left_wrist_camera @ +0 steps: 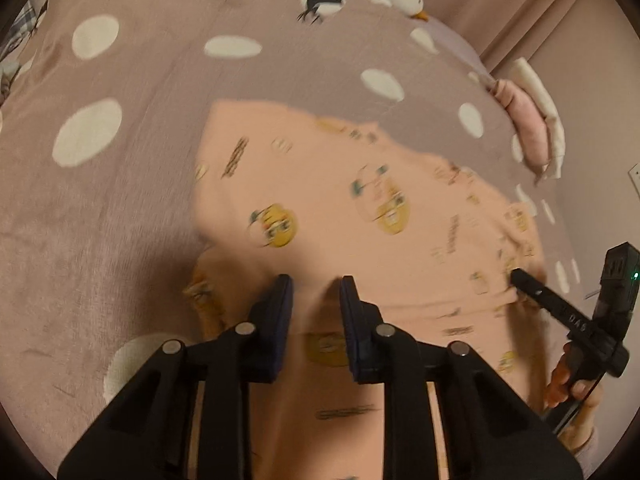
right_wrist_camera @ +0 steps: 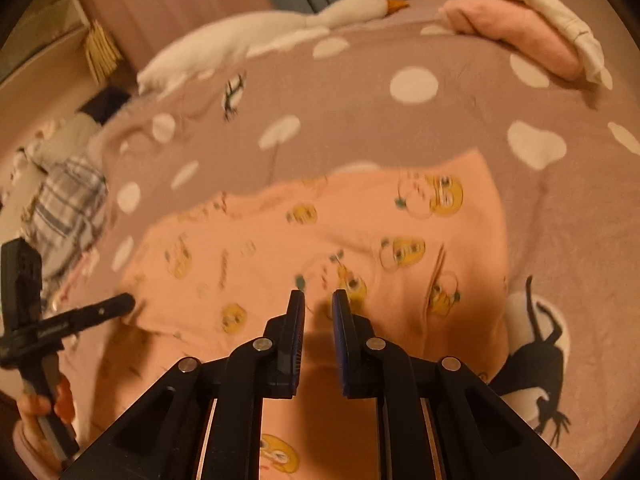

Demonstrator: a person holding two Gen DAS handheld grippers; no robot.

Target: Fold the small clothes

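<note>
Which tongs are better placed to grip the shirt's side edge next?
Probably the left tongs: their tip sits at the shirt's edge, while the right tongs hover open farther inside.

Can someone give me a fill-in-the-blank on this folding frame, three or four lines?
1. The garment being folded is ____ in colour.
2. The bedspread is mauve with white ____.
3. The plush goose has an ____ beak.
4. Both the left gripper and the right gripper hover with jaws ____.

Answers: peach; spots; orange; open
</note>
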